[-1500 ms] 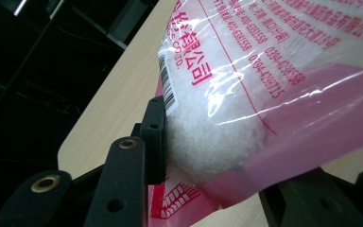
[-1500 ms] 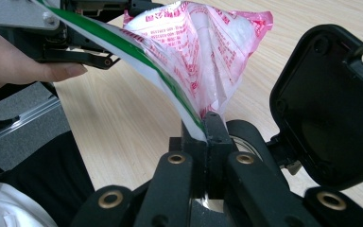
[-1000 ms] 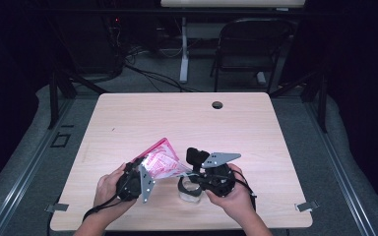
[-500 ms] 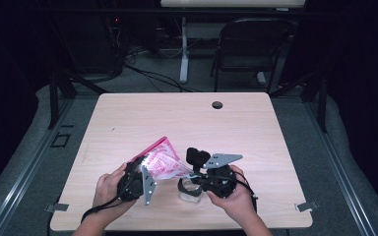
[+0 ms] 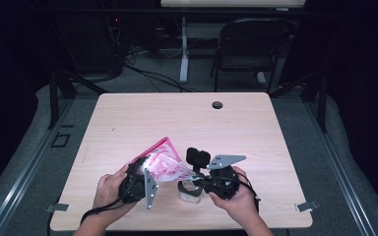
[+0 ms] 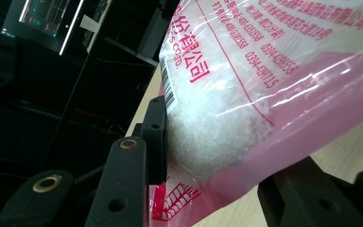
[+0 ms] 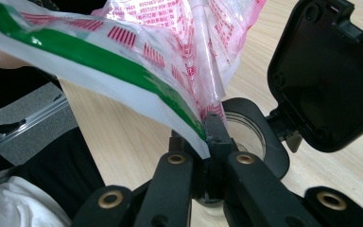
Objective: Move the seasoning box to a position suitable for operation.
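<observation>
A clear and pink plastic bag (image 5: 165,164) printed in red holds white granules (image 6: 217,118). It hangs tilted over the front of the wooden table (image 5: 177,123). My left gripper (image 5: 139,181) is shut on the bag's full end, and its jaws (image 6: 227,156) press the bag from both sides. My right gripper (image 5: 204,179) is shut on the bag's green-striped edge (image 7: 123,66), with its jaws (image 7: 207,137) pinching the film just above a small clear jar (image 7: 248,132). The jar (image 5: 189,189) has a black rim, and its black flip lid (image 7: 326,71) stands open.
A round cable hole (image 5: 217,104) lies near the table's far edge. A black folding chair (image 5: 248,49) and cables stand on the floor beyond the table. Metal clamps (image 5: 305,206) sit at the front corners. The person's hands rest near the front edge.
</observation>
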